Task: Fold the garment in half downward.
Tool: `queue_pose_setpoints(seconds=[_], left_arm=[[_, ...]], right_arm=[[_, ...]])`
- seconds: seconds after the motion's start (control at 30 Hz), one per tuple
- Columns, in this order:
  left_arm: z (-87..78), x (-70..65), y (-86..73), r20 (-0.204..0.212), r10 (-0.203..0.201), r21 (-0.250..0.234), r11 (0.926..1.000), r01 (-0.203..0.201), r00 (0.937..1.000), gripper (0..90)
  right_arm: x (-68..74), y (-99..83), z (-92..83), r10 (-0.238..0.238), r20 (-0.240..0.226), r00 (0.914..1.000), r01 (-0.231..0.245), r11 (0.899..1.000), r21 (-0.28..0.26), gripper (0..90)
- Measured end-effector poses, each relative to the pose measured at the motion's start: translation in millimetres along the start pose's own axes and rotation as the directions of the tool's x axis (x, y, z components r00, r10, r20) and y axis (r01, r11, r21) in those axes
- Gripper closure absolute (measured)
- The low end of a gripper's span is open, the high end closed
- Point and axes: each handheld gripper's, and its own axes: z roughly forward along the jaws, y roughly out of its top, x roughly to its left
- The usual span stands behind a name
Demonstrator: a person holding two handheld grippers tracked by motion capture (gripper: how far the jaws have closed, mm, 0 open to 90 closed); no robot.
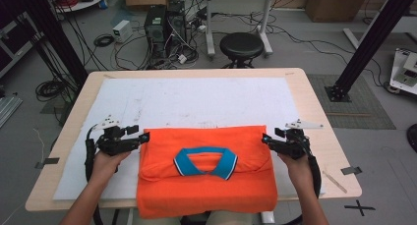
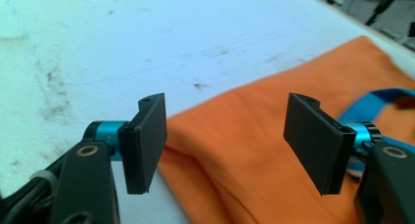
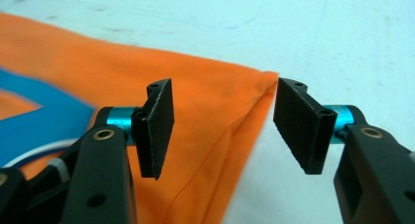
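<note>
Orange polo shirt (image 1: 206,183): I see it folded in the lower middle of the high view, its near hem hanging over the table's front edge, its far fold straight across the white sheet (image 1: 196,99).
Blue collar (image 1: 206,162): it sits on top of the fold, centre of the shirt, opening facing away from me.
Left gripper (image 1: 144,138): at the left middle of the high view, its tips just at the shirt's upper left corner. In the left gripper view (image 2: 225,141) my jaws stand spread, the orange cloth lying beneath and beyond the gap, neither pad pressing on it.
Right gripper (image 1: 265,139): at the right middle of the high view, its tips just beside the shirt's upper right corner. In the right gripper view (image 3: 222,128) the jaws stand apart, the shirt's corner fold showing in the gap behind them, unpinched.
Table (image 1: 319,151): pale wood, bare along the right edge beside my right hand (image 1: 297,168).
Left hand (image 1: 105,163): low left of the high view, behind its gripper.
</note>
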Motion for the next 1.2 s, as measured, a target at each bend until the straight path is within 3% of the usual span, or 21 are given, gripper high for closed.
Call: queue_pose_setpoints(seconds=[0.03, 0.1, 0.13, 0.23, 0.37, 0.5, 0.57, 0.63, 0.67, 0.7, 0.73, 0.83, 0.97, 1.13, 1.2], left_arm=[[10.4, 7.0, 4.0, -0.029, -0.012, 0.020, 0.9997, 0.012, 0.9995, 32.1], [15.6, 10.6, 5.8, -0.030, -0.020, 0.033, 0.9992, 0.021, 0.9993, 31.8], [20.8, 14.1, 6.7, -0.041, -0.026, 0.044, 0.9987, 0.028, 0.9988, 31.8], [39.4, 22.3, 9.4, -0.099, -0.055, 0.107, 0.9921, 0.065, 0.9936, 31.9], [49.2, 22.9, 8.3, -0.114, -0.049, 0.136, 0.9886, 0.064, 0.9923, 31.9], [57.6, 20.8, 2.0, -0.129, -0.009, 0.194, 0.9804, 0.034, 0.9917, 35.8], [57.5, 18.8, 0.4, -0.147, 0.013, 0.189, 0.9818, 0.015, 0.9890, 46.1], [55.4, 19.3, 0.4, -0.134, 0.020, 0.193, 0.9812, 0.006, 0.9908, 67.2], [54.5, 19.7, -0.9, -0.108, 0.030, 0.190, 0.9818, -0.009, 0.9937, 76.2], [54.8, 18.7, -0.5, -0.111, 0.027, 0.182, 0.9834, -0.006, 0.9935, 79.8], [54.8, 18.4, 0.3, -0.105, 0.024, 0.167, 0.9859, -0.006, 0.9942, 81.5], [53.1, 22.5, 6.5, -0.080, -0.006, 0.134, 0.9909, 0.016, 0.9968, 82.6], [54.4, 33.1, 18.8, -0.047, -0.034, 0.128, 0.9910, 0.040, 0.9983, 82.7], [61.0, 39.6, 22.6, -0.053, -0.060, 0.097, 0.9932, 0.065, 0.9968, 82.7], [61.4, 40.0, 19.8, -0.069, -0.053, 0.094, 0.9938, 0.060, 0.9962, 82.7]], right_arm=[[-2.2, 2.3, 7.0, 0.005, 0.008, 1.0000, -0.005, 1.000, 0.013, 38.1], [-4.0, 4.7, 13.8, 0.007, 0.013, 0.9999, -0.008, 1.000, 0.028, 37.1], [-7.3, 8.6, 27.7, 0.003, 0.021, 0.9998, -0.004, 0.999, 0.054, 33.9], [-11.8, 11.6, 44.7, 0.025, 0.028, 0.9993, -0.028, 0.994, 0.101, 31.3], [-13.5, 12.0, 55.3, 0.031, 0.041, 0.9987, -0.036, 0.992, 0.121, 27.7], [-15.9, 10.9, 61.7, 0.035, 0.049, 0.9982, -0.042, 0.988, 0.148, 28.0], [-18.5, 10.3, 63.2, 0.031, 0.049, 0.9983, -0.038, 0.985, 0.170, 45.5], [-20.2, 10.9, 62.5, 0.030, 0.037, 0.9989, -0.036, 0.985, 0.169, 63.7], [-21.3, 11.0, 63.1, 0.031, 0.022, 0.9993, -0.035, 0.985, 0.169, 70.0], [-21.8, 11.2, 63.2, 0.026, 0.006, 0.9997, -0.026, 0.985, 0.172, 78.9], [-21.3, 11.5, 62.3, 0.024, -0.006, 0.9997, -0.023, 0.986, 0.163, 82.1], [-21.9, 12.9, 57.4, 0.019, -0.026, 0.9995, -0.016, 0.991, 0.131, 83.6], [-25.0, 15.2, 53.3, 0.038, -0.024, 0.9990, -0.036, 0.996, 0.087, 83.8], [-26.7, 30.8, 61.0, 0.027, 0.007, 0.9996, -0.028, 0.997, 0.065, 83.8], [-24.7, 34.8, 62.9, 0.001, 0.025, 0.9997, -0.003, 0.997, 0.079, 83.8]])
